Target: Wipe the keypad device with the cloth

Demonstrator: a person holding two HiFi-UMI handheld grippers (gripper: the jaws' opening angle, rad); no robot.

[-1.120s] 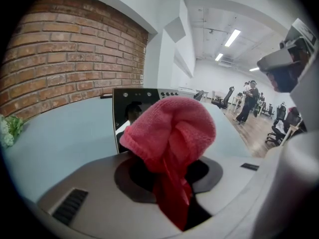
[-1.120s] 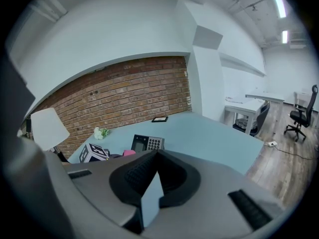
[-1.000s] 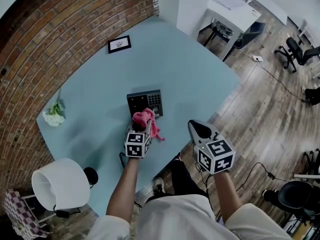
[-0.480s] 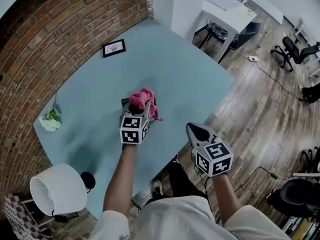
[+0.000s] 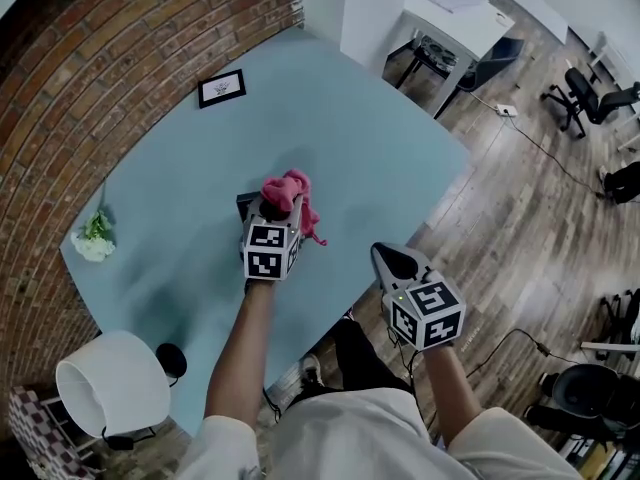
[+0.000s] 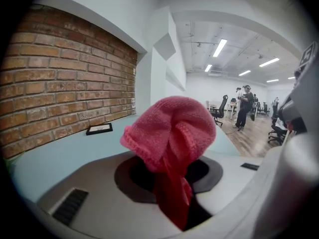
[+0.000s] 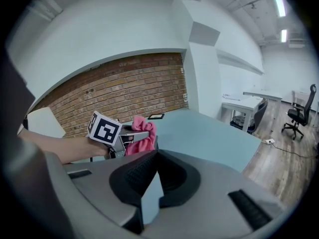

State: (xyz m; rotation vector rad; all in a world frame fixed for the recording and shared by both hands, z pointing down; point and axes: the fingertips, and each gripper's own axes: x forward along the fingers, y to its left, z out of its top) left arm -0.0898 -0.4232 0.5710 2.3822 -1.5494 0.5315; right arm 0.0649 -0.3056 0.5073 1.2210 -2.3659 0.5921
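Cloth [image 6: 169, 133] lengthwise in left claw [image 5: 280, 205], bunched end outward

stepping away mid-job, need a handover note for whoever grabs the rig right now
Left gripper: shut on the pink cloth, held over the keypad device, which is mostly hidden beneath.
Right gripper: shut, empty, off the near edge of the table.
Done: cloth is gripped and at the device. Whether it touches, or how much is wiped, can't be told.
Left: wipe the device's face.
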